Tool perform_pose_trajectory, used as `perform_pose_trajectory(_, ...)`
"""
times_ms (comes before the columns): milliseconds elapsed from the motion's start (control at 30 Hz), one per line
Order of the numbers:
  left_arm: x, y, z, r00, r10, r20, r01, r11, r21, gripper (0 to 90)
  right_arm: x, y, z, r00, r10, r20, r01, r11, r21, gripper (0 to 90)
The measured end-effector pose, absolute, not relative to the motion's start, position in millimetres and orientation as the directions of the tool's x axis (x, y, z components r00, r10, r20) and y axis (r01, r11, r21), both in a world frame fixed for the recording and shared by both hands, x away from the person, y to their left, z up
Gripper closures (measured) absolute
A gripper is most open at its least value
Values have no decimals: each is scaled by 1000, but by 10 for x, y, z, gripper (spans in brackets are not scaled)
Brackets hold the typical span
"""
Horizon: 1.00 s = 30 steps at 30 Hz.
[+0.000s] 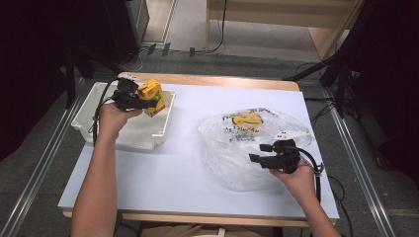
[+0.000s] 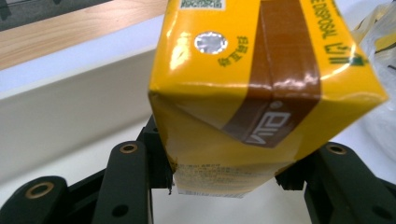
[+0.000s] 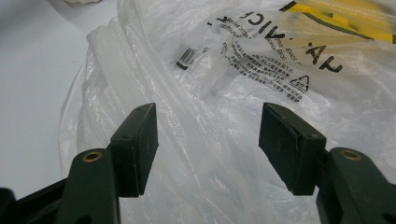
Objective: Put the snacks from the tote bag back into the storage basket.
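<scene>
A yellow drink carton (image 1: pixel 152 97) with a brown stripe hangs over the right part of the white tub (image 1: pixel 94 106), held by my left gripper (image 1: pixel 141 102). In the left gripper view the carton (image 2: pixel 261 93) sits clamped between both black jaws, its foil straw hole facing the camera, and the left gripper (image 2: pixel 224 179) grips its lower end. My right gripper (image 1: pixel 260 152) hovers open above a clear plastic bag (image 1: pixel 247 143) with black print and a yellow item inside. The right gripper view shows the right gripper (image 3: pixel 208 144) with its jaws wide apart over the crinkled bag (image 3: pixel 224 84), nothing between them.
The white tub stands at the table's left back corner on the pale sheet (image 1: pixel 163 173) that covers the wooden table. The bag lies right of centre. Dark stands and cables surround the table on the floor.
</scene>
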<state>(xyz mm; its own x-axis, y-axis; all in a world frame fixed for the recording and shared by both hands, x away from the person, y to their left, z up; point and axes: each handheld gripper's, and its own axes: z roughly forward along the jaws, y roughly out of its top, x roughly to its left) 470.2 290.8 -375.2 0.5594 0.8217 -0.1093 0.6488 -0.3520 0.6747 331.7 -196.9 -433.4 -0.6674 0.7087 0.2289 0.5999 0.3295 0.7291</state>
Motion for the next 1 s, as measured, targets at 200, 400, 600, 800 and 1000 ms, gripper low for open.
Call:
perform_pose_trajectory(200,4734,2892,-3838,558,824,-101,653,-361,665,510,3318,-1976,-4344,-663,715,222,602,333,726,385)
perform_pose_trajectory(400,4760,2889,-3904,553,825,-113,656,-347,670,510,3323,-1982,-4348,-660,717,227,603,325,728,385)
perform_pose_trajectory(600,4786,2878,-4026,539,835,-109,665,-342,664,510,3317,-1983,-4348,-660,716,227,603,325,728,385)
perform_pose_trajectory(800,4822,2839,-4109,538,836,-102,666,-348,659,509,3316,-1984,-4353,-659,717,226,605,327,726,386)
perform_pose_trajectory(1000,4848,2817,-4170,532,841,-102,674,-347,653,510,3307,-1986,-4353,-656,719,230,608,323,725,386)
